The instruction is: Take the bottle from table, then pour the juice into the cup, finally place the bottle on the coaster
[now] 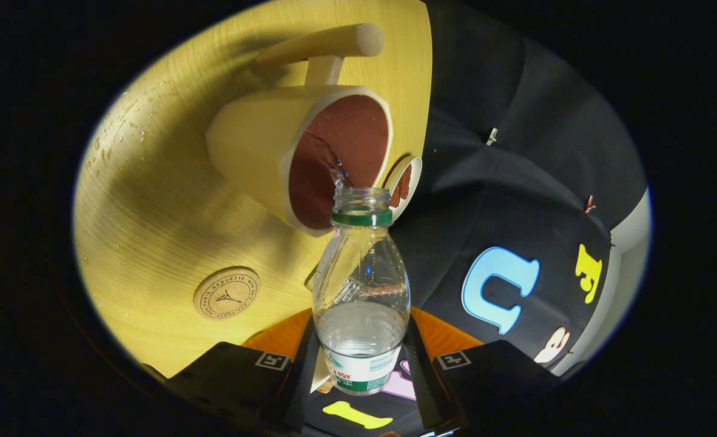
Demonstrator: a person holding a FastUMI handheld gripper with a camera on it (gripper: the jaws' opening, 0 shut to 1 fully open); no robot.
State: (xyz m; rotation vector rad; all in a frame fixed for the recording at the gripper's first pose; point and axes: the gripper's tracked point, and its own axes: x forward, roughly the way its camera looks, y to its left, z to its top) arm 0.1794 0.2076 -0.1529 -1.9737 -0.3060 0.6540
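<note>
I see a pale wood-grain worktop (152,230) against black booth cloth. My fingers (361,370) pinch a clear ribbed plastic bottle (361,291), its open neck at the rim of a cream cup (261,145) with a brown inside. A round cork coaster (226,294) lies near the cup.

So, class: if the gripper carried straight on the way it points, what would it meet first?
Probably the cup: the gripper, shut on the bottle, aims the bottle's mouth at its rim. Depth is uncertain.
</note>
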